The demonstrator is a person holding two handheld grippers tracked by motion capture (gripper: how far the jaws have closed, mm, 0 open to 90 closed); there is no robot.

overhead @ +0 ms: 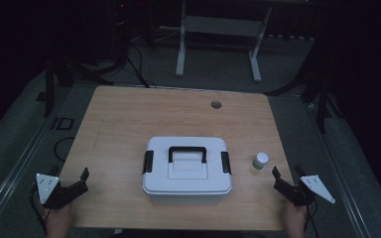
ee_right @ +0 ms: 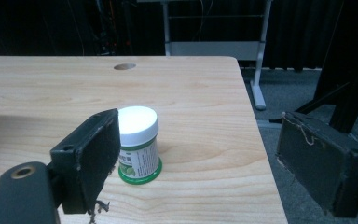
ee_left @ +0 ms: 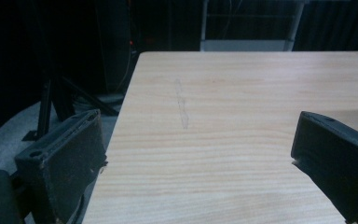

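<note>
While both grippers wait at the near corners of the table [overhead: 129, 114], these points stand out:

Right gripper [overhead: 284, 179]: jaws wide apart, holding nothing, aimed toward the small jar [overhead: 260, 160].
Left gripper [overhead: 77, 181]: jaws also spread and empty, at the near left edge, well apart from the box [overhead: 187, 166].
Jar position: upright on the wood, just right of the box and near the table's right edge; white cap, green band at its base.
Box position: middle of the table, lid down, black handle [overhead: 187, 151] lying flat, 1 dark latch on each short side.
Risk 1: the jar looks light and narrow, so I judge that a jaw meeting it off-centre could tip it or roll it toward the right edge.
Risk 2: in the right gripper view the jar [ee_right: 138, 143] sits beside the left jaw, not between the 2 jaws; closing from here would likely nudge it rather than clamp it.
Risk 3: the latches appear shut, so the lid probably needs freeing before anything goes in.
View difference: the right gripper view shows the jar's label and a sliver of the box at its left margin; the high view alone gives the whole layout; the left gripper view shows bare wood [ee_left: 242, 121] with a faint scuff [ee_left: 182, 105].
</note>
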